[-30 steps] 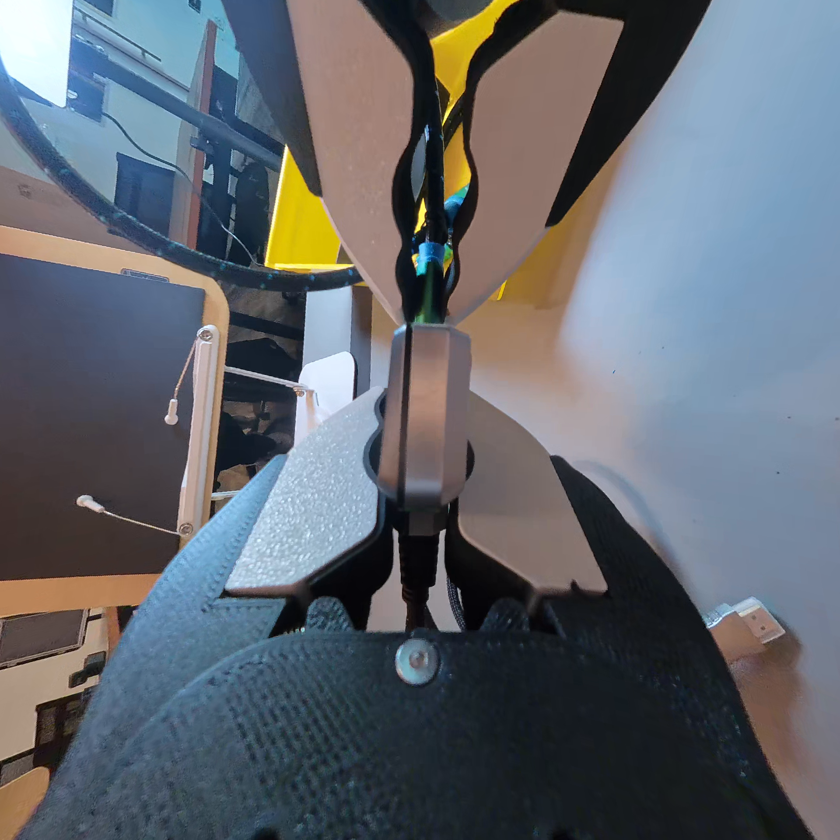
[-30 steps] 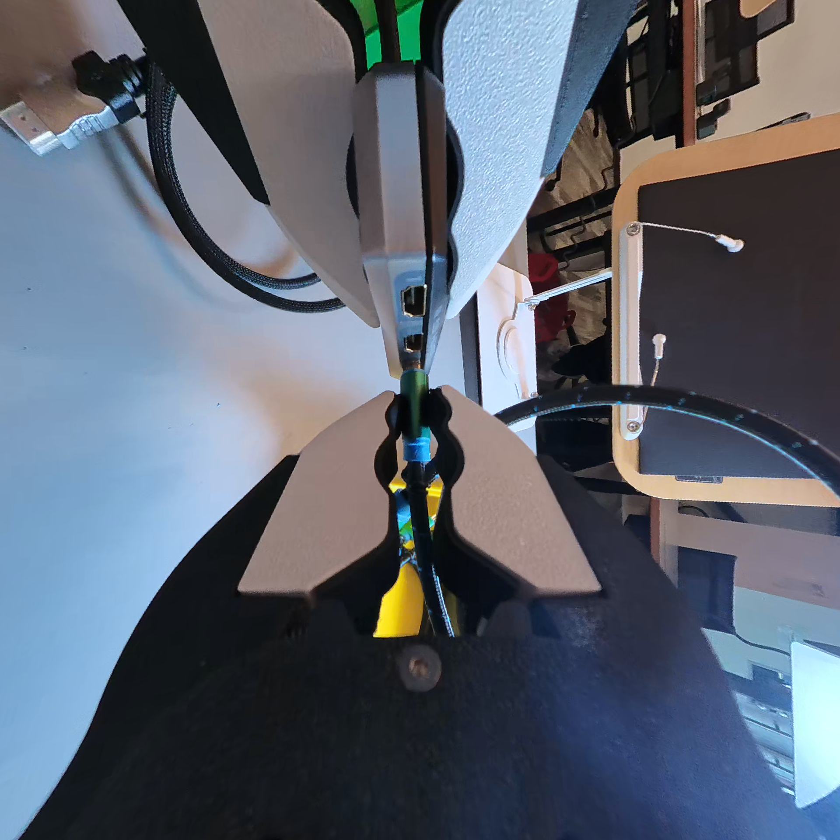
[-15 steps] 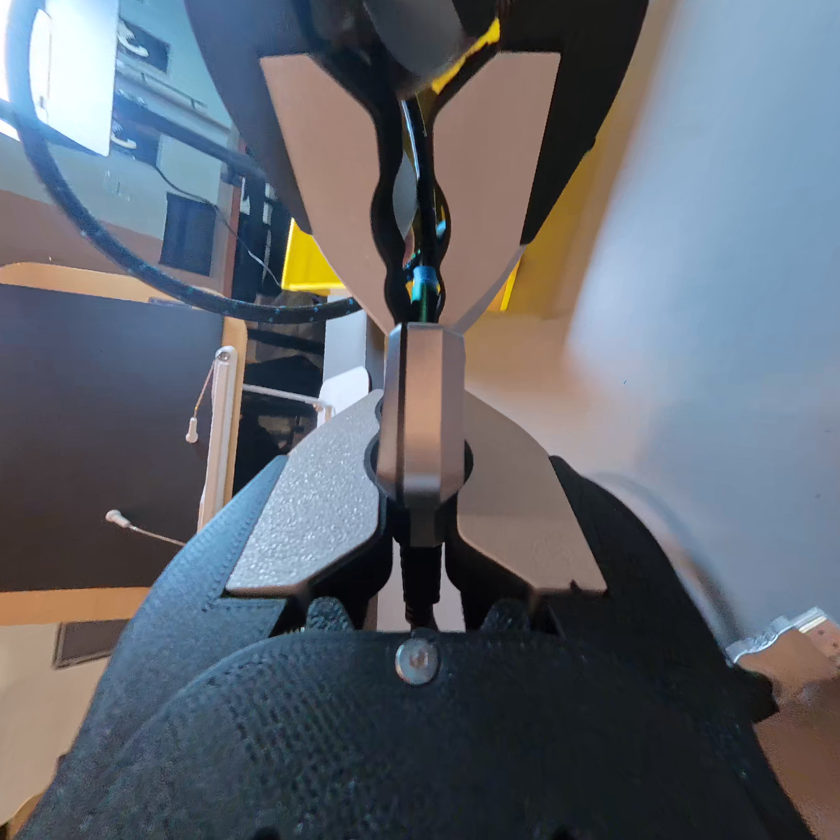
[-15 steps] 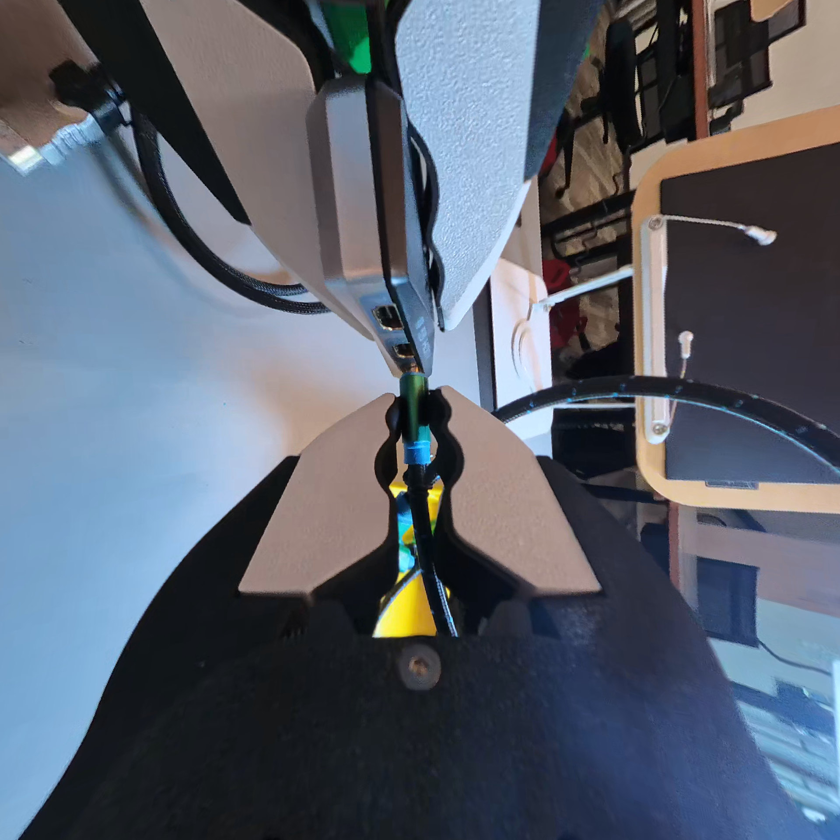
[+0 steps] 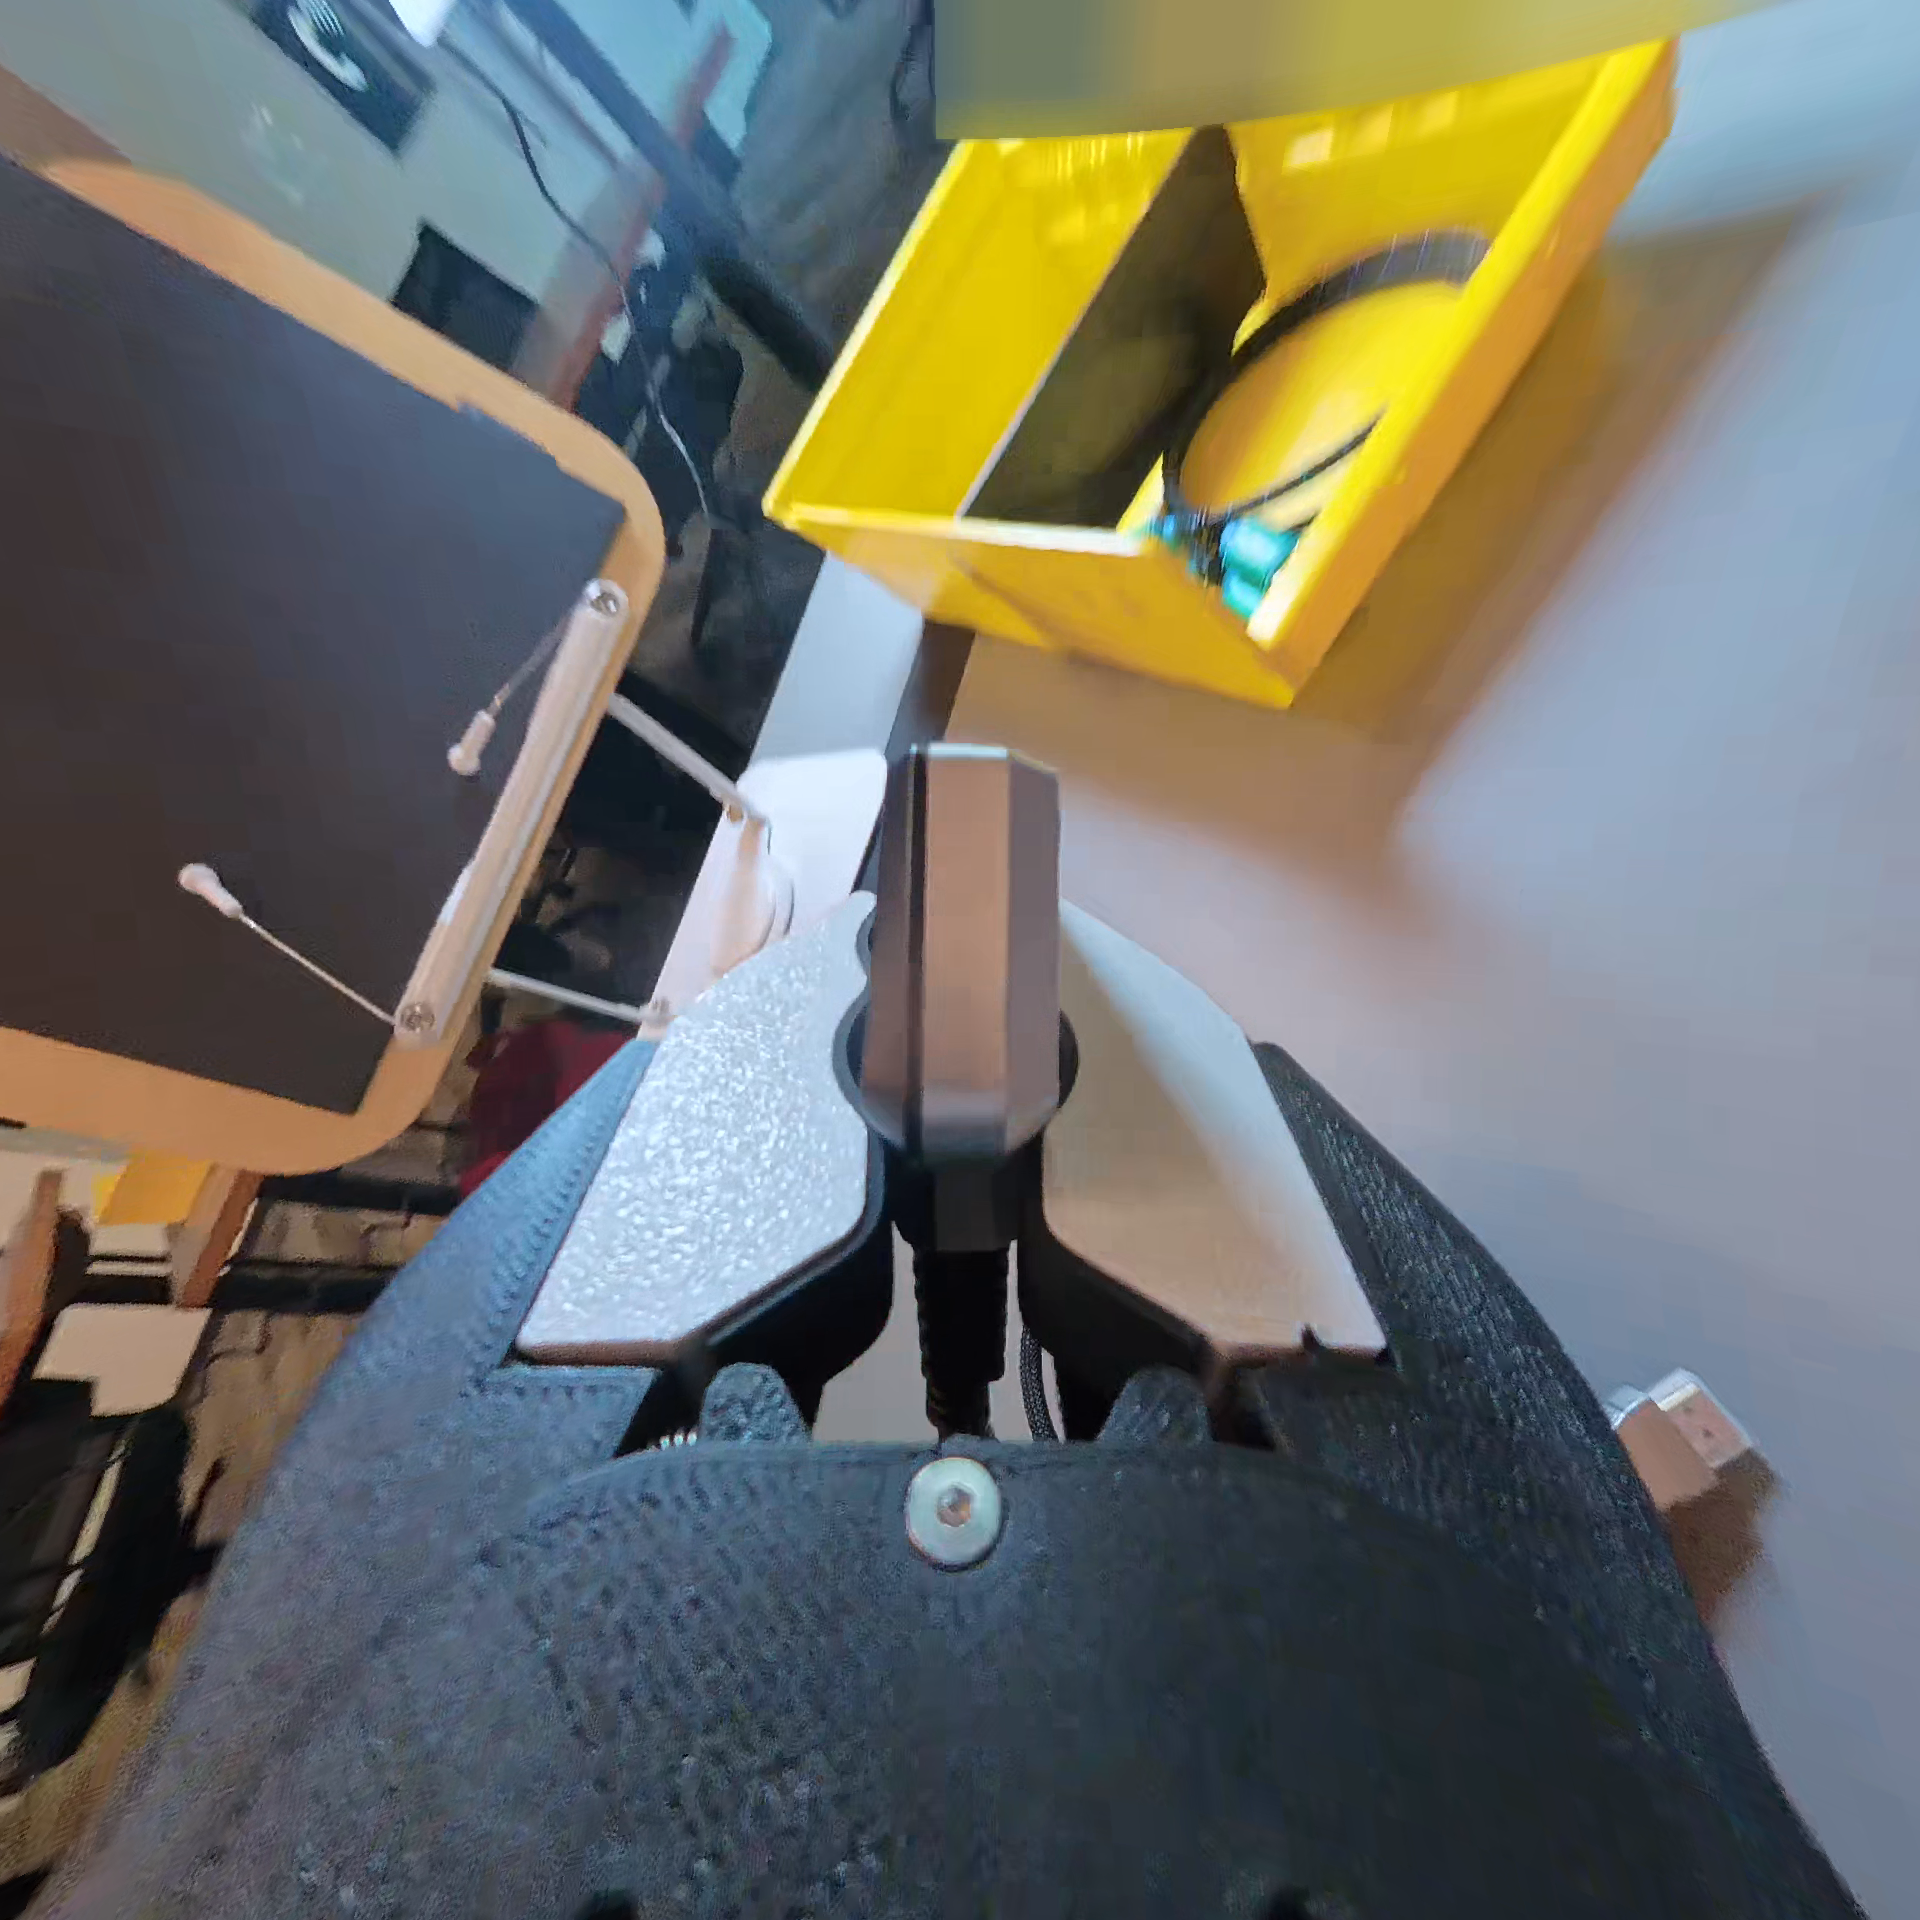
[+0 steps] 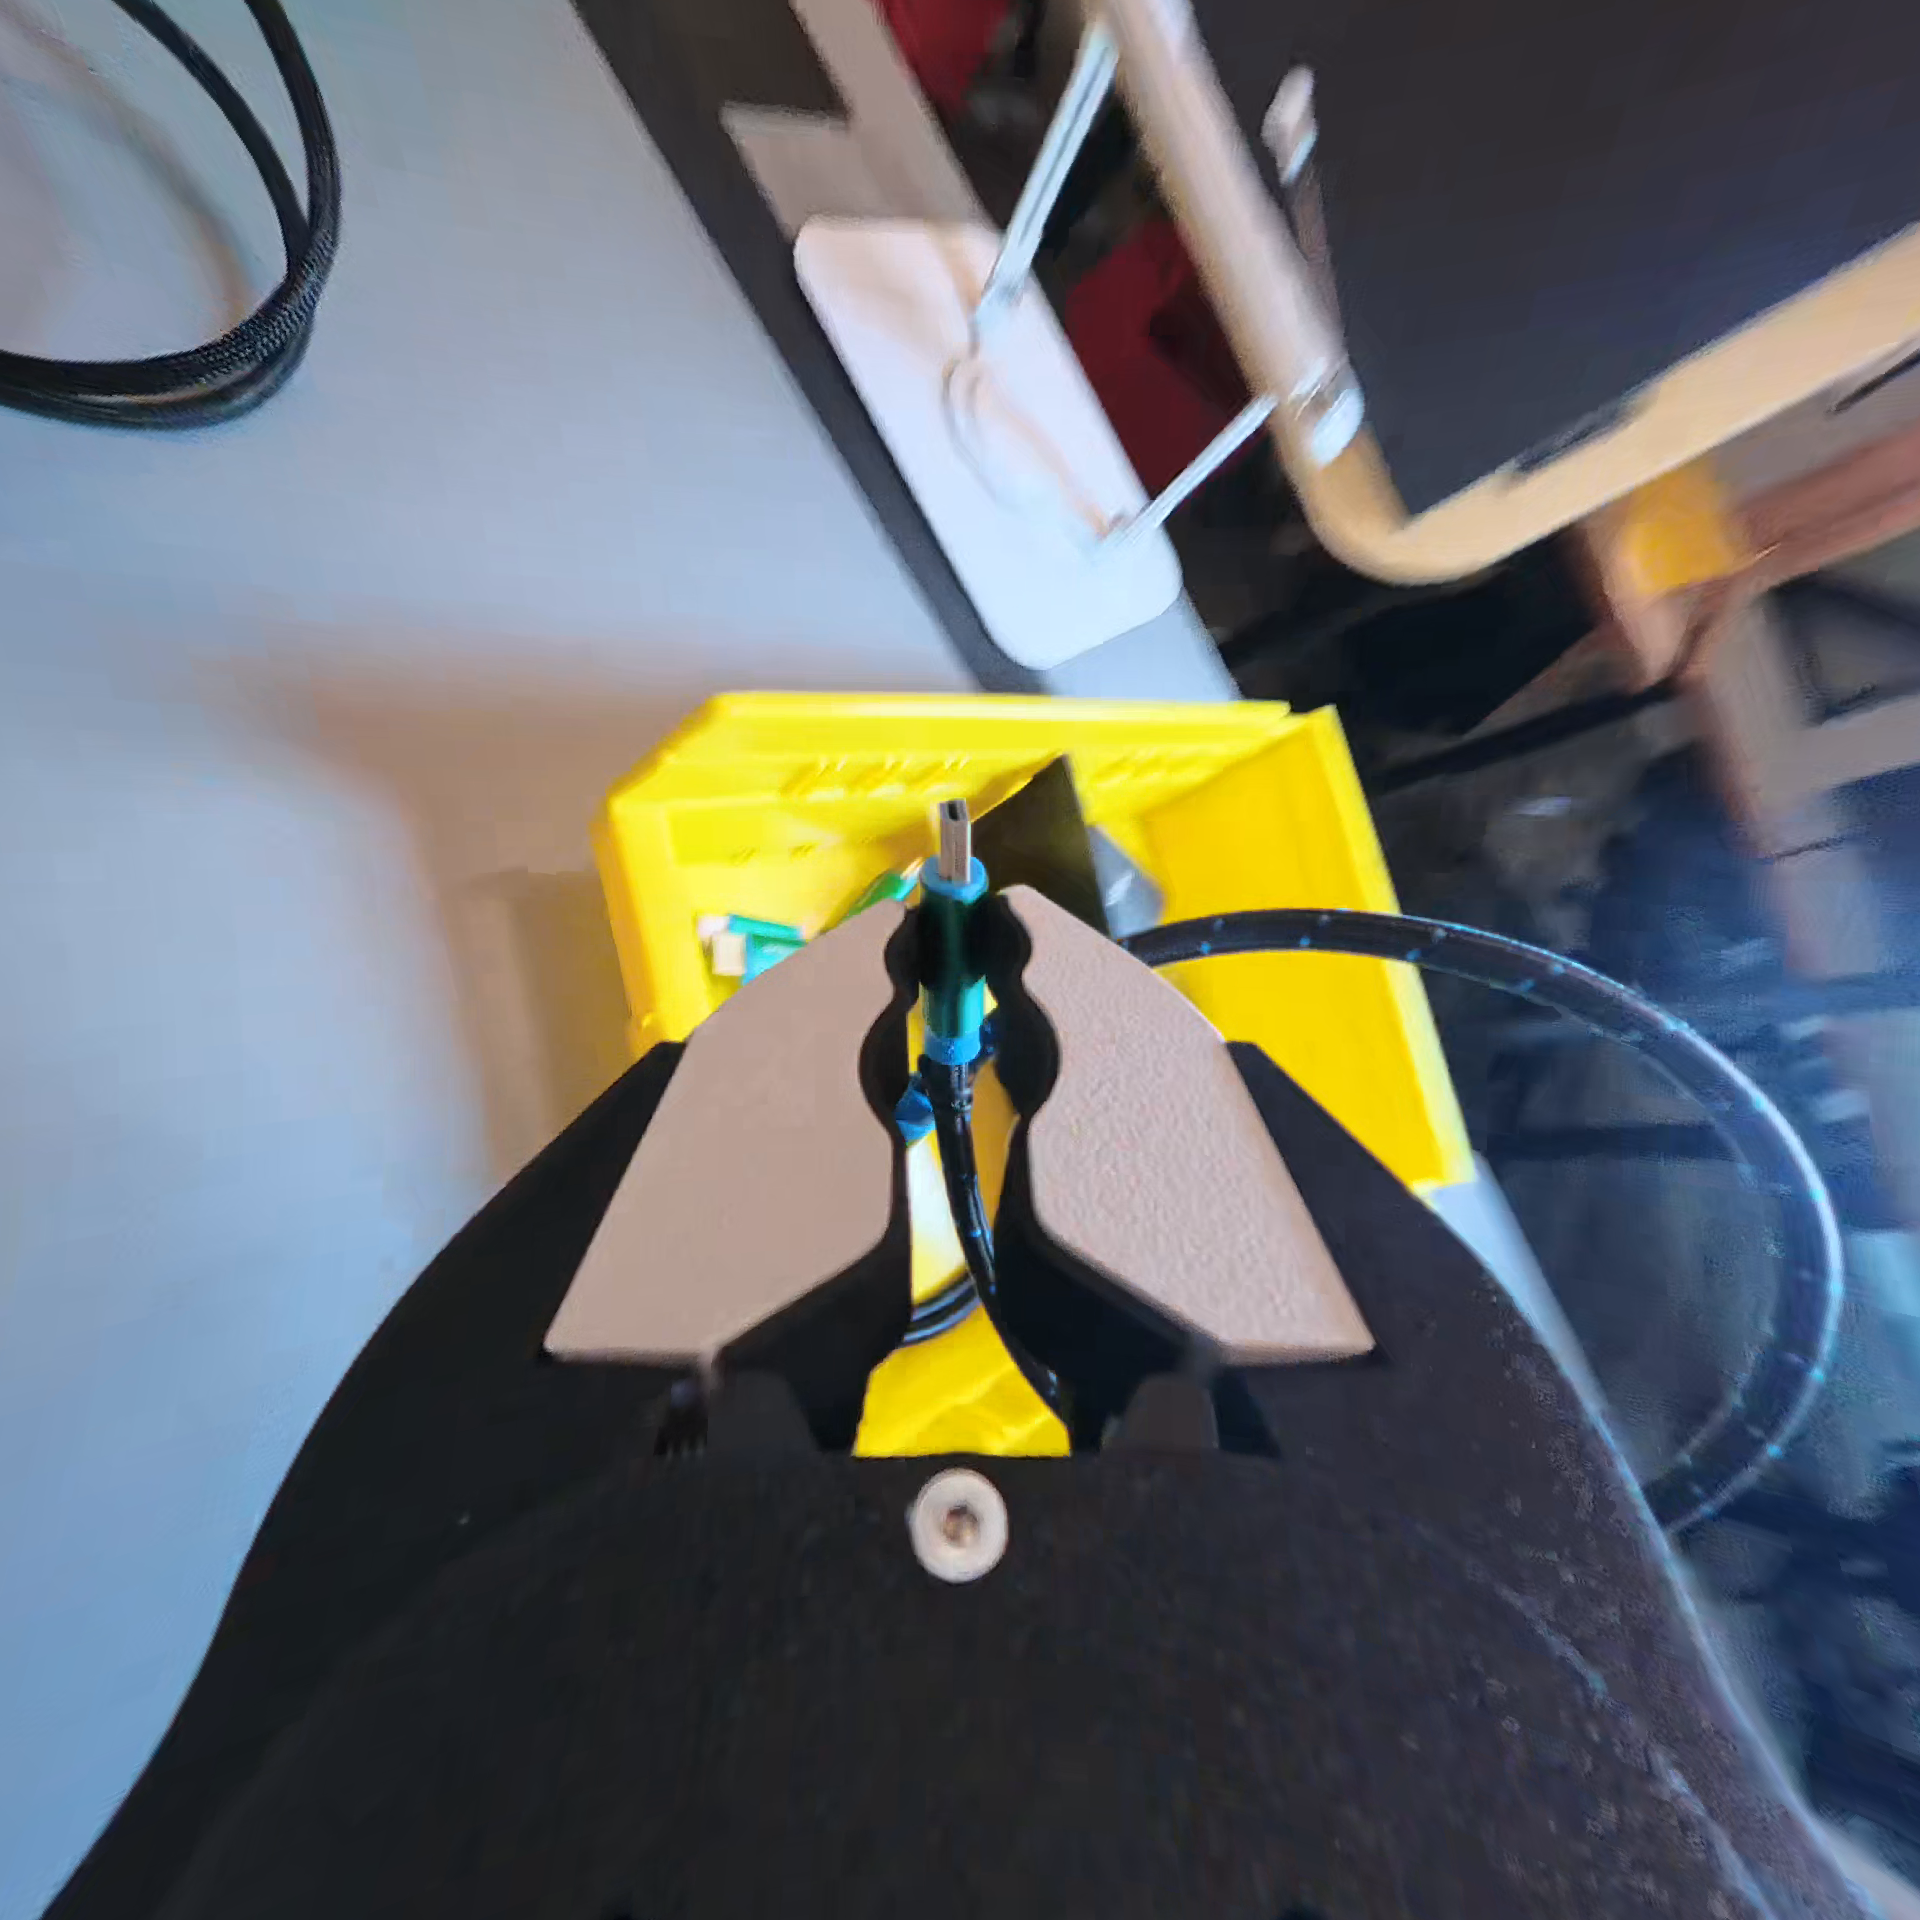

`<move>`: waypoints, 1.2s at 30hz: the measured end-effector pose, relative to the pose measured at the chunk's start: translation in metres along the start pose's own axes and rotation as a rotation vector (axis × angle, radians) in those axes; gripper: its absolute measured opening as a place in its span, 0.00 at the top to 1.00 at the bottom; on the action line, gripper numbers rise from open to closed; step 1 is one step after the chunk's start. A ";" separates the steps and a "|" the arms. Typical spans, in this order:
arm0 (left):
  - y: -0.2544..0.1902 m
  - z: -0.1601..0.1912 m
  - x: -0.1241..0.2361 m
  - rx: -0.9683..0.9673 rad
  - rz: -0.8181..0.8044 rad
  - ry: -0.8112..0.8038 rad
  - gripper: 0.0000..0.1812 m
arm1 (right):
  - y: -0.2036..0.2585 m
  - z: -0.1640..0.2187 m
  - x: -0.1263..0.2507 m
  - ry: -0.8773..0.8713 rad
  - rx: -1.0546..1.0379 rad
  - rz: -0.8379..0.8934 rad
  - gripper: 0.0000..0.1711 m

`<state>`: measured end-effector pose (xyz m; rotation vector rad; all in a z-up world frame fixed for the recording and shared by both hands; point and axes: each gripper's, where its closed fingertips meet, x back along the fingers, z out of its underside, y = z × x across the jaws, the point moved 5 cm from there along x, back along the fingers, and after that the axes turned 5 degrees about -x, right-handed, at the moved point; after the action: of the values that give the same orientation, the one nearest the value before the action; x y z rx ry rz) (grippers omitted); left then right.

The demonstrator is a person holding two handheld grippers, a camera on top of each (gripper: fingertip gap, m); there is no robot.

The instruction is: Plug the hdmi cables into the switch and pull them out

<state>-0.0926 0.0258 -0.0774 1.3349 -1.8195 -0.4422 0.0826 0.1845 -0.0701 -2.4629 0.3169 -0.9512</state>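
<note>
Two grippers apart; left gripper (image 5: 961, 1029) clenched on switch (image 5: 961, 935), right gripper (image 6: 951, 971) clenched on green cable plug (image 6: 951, 961), bare tip free above yellow bin (image 6: 1288, 831); this cable looks pulled out, silver plug (image 5: 1678, 1439) on table (image 5: 1558, 935) unplugged

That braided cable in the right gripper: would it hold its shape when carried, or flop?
Probably floppy: behind the green plug, clamped in the right gripper, the braided cable sags into a wide loop. The plug itself looks rigid, its metal tip standing straight. It seems light; a fingertip pinch carries it.
</note>
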 end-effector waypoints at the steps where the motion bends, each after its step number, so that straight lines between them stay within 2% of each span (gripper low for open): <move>1: 0.001 -0.006 0.004 0.019 0.001 -0.036 0.88 | 0.001 0.010 -0.013 0.045 -0.061 -0.037 0.93; 3: 0.003 -0.015 0.011 0.054 0.008 -0.093 0.88 | -0.003 0.029 -0.040 0.104 -0.160 -0.035 0.90; 5: 0.005 -0.021 0.017 0.080 0.016 -0.149 0.87 | -0.004 0.035 -0.052 0.118 -0.203 -0.024 0.80; 8: 0.009 -0.027 0.026 0.113 0.032 -0.217 0.87 | -0.011 0.000 -0.025 -0.095 -0.229 0.017 0.79; 12: 0.006 -0.040 0.034 0.173 0.106 -0.332 0.87 | 0.021 -0.057 0.024 -0.419 -0.126 -0.140 0.78; 15: -0.006 -0.055 0.039 0.153 0.173 -0.395 0.87 | 0.063 -0.087 0.046 -0.525 0.042 -0.237 0.75; 18: -0.027 -0.076 0.044 0.097 0.255 -0.448 0.87 | 0.108 -0.106 0.054 -0.558 0.170 -0.352 0.73; 22: -0.040 -0.084 0.049 -0.029 0.263 -0.407 0.88 | 0.126 -0.104 0.054 -0.517 0.341 -0.308 0.75; 26: -0.040 -0.093 0.061 -0.013 0.303 -0.494 0.88 | 0.125 -0.107 0.068 -0.577 0.350 -0.336 0.77; 27: -0.040 -0.094 0.064 -0.020 0.308 -0.500 0.88 | 0.125 -0.106 0.070 -0.575 0.363 -0.335 0.79; 28: -0.040 -0.094 0.065 -0.021 0.310 -0.507 0.88 | 0.122 -0.104 0.072 -0.569 0.369 -0.331 0.87; 29: -0.038 -0.094 0.068 -0.019 0.301 -0.519 0.87 | 0.120 -0.103 0.075 -0.589 0.351 -0.347 0.88; 32: -0.032 -0.094 0.073 0.017 0.315 -0.553 0.87 | 0.117 -0.105 0.081 -0.649 0.310 -0.391 0.88; 36: -0.034 -0.091 0.070 0.001 0.311 -0.539 0.87 | 0.118 -0.103 0.076 -0.618 0.320 -0.374 0.88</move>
<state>-0.0083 -0.0341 -0.0172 0.9584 -2.4204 -0.6755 0.0634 0.0184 -0.0207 -2.3997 -0.4778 -0.2912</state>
